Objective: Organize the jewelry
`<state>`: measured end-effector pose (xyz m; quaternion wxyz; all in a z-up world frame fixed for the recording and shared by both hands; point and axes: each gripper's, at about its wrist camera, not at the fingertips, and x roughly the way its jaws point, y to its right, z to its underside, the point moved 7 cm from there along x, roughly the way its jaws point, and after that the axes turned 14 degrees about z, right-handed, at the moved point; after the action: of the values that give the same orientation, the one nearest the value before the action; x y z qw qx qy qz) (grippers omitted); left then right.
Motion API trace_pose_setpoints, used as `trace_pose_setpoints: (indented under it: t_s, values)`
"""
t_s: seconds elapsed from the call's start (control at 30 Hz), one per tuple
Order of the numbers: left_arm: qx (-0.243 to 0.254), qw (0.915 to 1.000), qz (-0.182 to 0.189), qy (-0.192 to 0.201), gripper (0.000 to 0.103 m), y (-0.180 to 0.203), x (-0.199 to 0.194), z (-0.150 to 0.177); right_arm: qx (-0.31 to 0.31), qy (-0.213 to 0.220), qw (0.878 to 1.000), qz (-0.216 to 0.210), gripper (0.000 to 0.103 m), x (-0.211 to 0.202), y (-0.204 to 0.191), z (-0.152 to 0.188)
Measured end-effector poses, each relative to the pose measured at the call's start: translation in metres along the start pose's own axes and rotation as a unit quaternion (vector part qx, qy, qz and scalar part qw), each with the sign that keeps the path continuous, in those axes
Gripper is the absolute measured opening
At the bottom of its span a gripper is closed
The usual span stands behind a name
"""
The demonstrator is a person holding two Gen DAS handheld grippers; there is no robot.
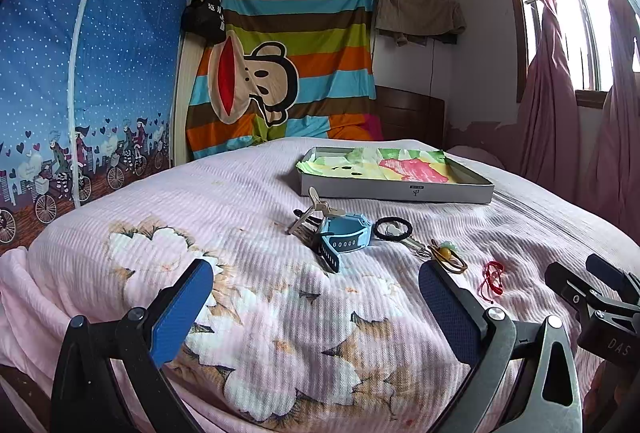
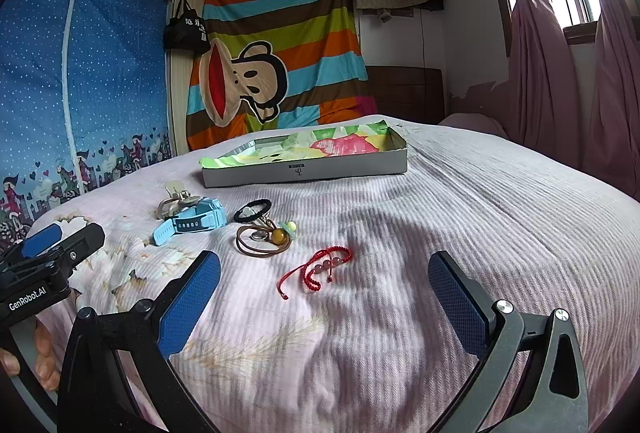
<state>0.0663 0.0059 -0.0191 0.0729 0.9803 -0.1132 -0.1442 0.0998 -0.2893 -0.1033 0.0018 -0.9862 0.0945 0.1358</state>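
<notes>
Two grippers hover low over the pink quilted bedspread (image 2: 460,193), both spread wide with nothing between their blue pads. The red cord bracelet (image 2: 316,267) lies flat just ahead of the right gripper (image 2: 324,299), almost centred between its fingers, its loop and loose tail running roughly left to right across the line of approach; seen from the left wrist, the same bracelet (image 1: 493,279) sits off to the right of the left gripper (image 1: 316,307), so the right hand looks the better placed to take it, probably by closing across the cord rather than along it. Farther on and to the left lie a brown cord bracelet with an amber bead (image 2: 262,239), a black hair tie (image 2: 253,211), a light blue watch (image 2: 188,223) and a beige hair claw (image 2: 174,199), clustered close together, some touching. The shallow grey box lined with bright floral paper (image 2: 304,171) rests at the far side, well apart from the bracelet and likely the destination. The bedding is soft and ribbed, so thin cord may sink into it. Behind hang a striped cartoon-monkey sheet (image 2: 280,45), a blue fabric wardrobe (image 2: 80,81) and pink curtains (image 2: 560,65) by the window.
</notes>
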Motion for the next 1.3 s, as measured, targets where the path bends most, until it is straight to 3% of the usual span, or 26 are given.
trace_pose_setpoints:
  t_s: [1.3]
  values:
    - [-0.003, 1.0000, 0.001, 0.002, 0.103, 0.0011, -0.0019, -0.0046, 0.001, -0.002, 1.000, 0.000, 0.102, 0.0052, 0.0042, -0.0002]
